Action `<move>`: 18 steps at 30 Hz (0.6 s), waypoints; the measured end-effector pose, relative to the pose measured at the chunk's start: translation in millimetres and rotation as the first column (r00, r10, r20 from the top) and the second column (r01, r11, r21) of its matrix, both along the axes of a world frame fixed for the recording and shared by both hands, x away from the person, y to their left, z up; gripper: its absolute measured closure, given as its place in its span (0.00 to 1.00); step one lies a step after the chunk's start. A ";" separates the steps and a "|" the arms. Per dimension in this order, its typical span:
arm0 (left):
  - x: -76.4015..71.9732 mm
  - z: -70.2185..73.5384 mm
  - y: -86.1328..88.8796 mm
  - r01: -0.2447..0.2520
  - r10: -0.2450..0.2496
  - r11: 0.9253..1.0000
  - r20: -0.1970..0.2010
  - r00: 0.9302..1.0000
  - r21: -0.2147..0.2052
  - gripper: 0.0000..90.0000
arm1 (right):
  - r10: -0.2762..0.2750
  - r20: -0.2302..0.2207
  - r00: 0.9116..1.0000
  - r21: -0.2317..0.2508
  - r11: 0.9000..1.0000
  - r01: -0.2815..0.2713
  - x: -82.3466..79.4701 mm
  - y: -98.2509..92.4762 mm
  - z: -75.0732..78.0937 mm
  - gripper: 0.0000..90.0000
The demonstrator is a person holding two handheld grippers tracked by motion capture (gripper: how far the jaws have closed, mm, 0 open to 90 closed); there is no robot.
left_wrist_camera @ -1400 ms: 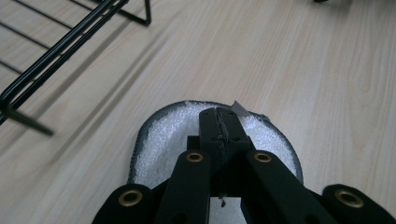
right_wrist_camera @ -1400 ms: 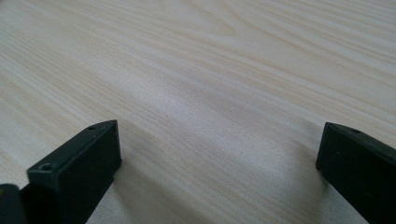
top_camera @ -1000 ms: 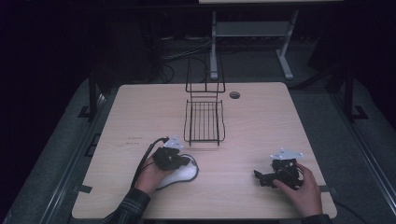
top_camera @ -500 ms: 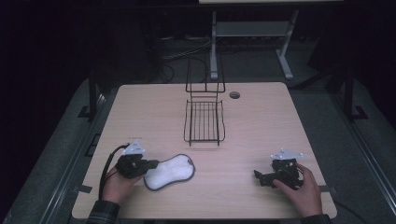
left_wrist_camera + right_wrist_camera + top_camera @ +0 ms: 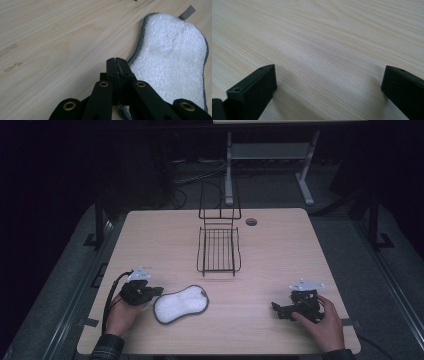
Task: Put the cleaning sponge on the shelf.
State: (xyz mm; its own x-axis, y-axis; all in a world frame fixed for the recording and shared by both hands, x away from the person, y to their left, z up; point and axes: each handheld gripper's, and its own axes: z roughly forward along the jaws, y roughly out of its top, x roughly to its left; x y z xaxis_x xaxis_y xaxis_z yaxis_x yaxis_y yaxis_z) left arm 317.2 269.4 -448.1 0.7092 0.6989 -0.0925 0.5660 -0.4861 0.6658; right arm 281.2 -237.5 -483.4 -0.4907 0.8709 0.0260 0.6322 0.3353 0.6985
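Note:
A white peanut-shaped cleaning pad with grey edging lies flat near the table's front left. In the left gripper view the pad fills the right side, with a grey tab at its far end. My left gripper rests just left of the pad. Its jaws are shut, and the tips sit at the pad's grey edge with nothing seen between them. My right gripper lies at the front right, pointing left. Its jaws stand open over bare wood.
A black wire rack with an upright back stands at the middle of the light wooden table. A round cable hole sits behind it to the right. Beyond the far edge are a dark floor, cables and a grey stand.
My left hand and gripper moved left, from over the pad to the table beside it. The pad now lies uncovered. The right gripper has stayed in place.

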 end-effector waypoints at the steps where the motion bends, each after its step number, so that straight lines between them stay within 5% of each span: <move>1: -0.7 -0.9 -1.5 -0.002 0.003 1.000 -0.001 1.000 0.001 0.99 | 0.000 0.000 1.000 0.000 1.000 0.000 0.0 0.0 0.0 0.00; 14: -21.9 -0.9 -9.0 0.024 -0.025 1.000 -0.027 0.999 -0.012 0.99 | 0.000 0.000 1.000 0.000 1.000 0.000 0.0 0.0 0.0 0.00; 18: -24.7 7.9 -12.8 0.029 -0.029 0.999 -0.004 1.000 -0.037 0.97 | 0.000 0.000 1.000 0.000 1.000 0.000 0.0 0.0 0.0 0.00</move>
